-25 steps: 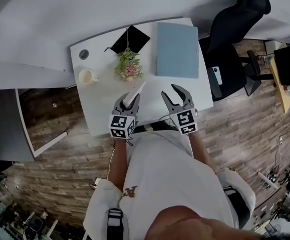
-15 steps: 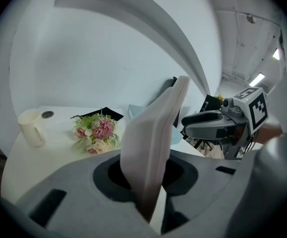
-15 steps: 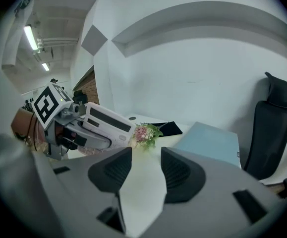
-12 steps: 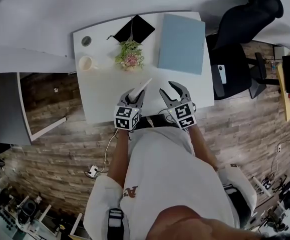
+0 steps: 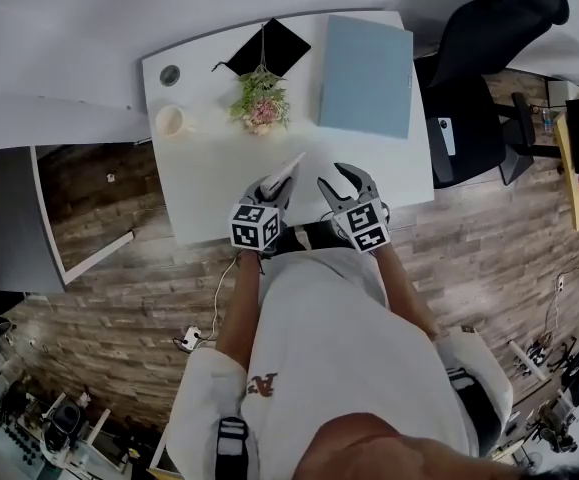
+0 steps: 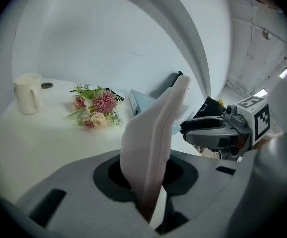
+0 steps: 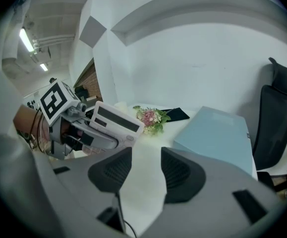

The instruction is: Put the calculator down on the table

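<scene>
The left gripper (image 5: 274, 186) has its fingers partly closed and clamped on the lower end of the calculator (image 6: 155, 133). The calculator is held over the counter (image 5: 204, 183) close to its near edge, with the flowers (image 5: 260, 108) farther toward the far edge; whether it touches the surface I cannot tell. The right gripper (image 7: 146, 168) sits just beside it, fingers apart and holding nothing (only bare counter shows in the gap). The likeliest trouble, I judge, is letting go while the calculator stands on its thin edge. Gripped at 1 end only, it would tip and slap down, perhaps keys first, or pivot in the fingers as it is lowered. So close to the near edge, it could also slide off toward the person, and a wide swing might clip the right gripper. Its long axis runs up and away from the left gripper, slanting toward the counter's far right corner and the blue folder (image 5: 366, 73), with the display face turned to the right gripper.
</scene>
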`<action>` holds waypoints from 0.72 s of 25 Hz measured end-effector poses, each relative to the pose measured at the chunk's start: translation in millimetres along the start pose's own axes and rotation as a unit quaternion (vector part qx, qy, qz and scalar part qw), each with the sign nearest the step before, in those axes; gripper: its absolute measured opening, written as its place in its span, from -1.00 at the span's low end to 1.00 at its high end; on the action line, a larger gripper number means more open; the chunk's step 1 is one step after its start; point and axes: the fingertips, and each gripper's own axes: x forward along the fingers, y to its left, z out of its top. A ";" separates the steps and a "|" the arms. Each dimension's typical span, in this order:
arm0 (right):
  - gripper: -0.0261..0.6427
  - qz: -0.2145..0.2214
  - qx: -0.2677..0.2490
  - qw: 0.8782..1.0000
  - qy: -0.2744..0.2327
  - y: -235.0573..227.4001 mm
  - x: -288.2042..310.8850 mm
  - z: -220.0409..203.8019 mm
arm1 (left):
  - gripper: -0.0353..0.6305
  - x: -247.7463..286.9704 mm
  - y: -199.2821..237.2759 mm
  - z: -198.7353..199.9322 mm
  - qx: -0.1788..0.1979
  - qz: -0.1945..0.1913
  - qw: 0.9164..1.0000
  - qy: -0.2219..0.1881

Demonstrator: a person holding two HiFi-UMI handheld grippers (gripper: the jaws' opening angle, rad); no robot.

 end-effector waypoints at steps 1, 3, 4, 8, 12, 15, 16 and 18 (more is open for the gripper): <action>-0.35 -0.002 0.002 1.000 0.003 0.8 1.8 -2.4 | -0.58 1.6 1.6 -2.8 -0.005 -0.004 1.000 0.003; -0.35 -0.005 0.006 1.000 0.008 3.0 5.4 -6.6 | -0.58 4.3 5.1 -7.8 -0.015 -0.013 1.000 0.009; -0.35 -0.006 0.008 1.000 0.011 4.3 7.2 -8.4 | -0.58 5.6 6.9 -9.9 -0.019 -0.016 1.000 0.011; -0.36 -0.011 0.018 1.000 0.021 10.0 12.4 -13.2 | -0.58 10.3 12.2 -16.1 -0.033 -0.029 0.999 0.024; -0.36 -0.015 0.024 0.999 0.027 15.2 17.0 -15.3 | -0.58 15.2 15.3 -21.1 -0.040 -0.043 0.998 0.036; -0.36 -0.018 0.029 0.999 0.029 19.0 20.5 -16.0 | -0.57 18.4 17.8 -24.1 -0.049 -0.054 0.996 0.041; -0.36 -0.019 0.030 0.999 0.030 20.0 21.6 -15.9 | -0.57 19.2 18.9 -24.4 -0.052 -0.058 0.996 0.042; -0.37 -0.022 0.033 0.999 0.032 21.8 23.4 -15.5 | -0.57 20.7 21.2 -24.6 -0.059 -0.064 0.995 0.045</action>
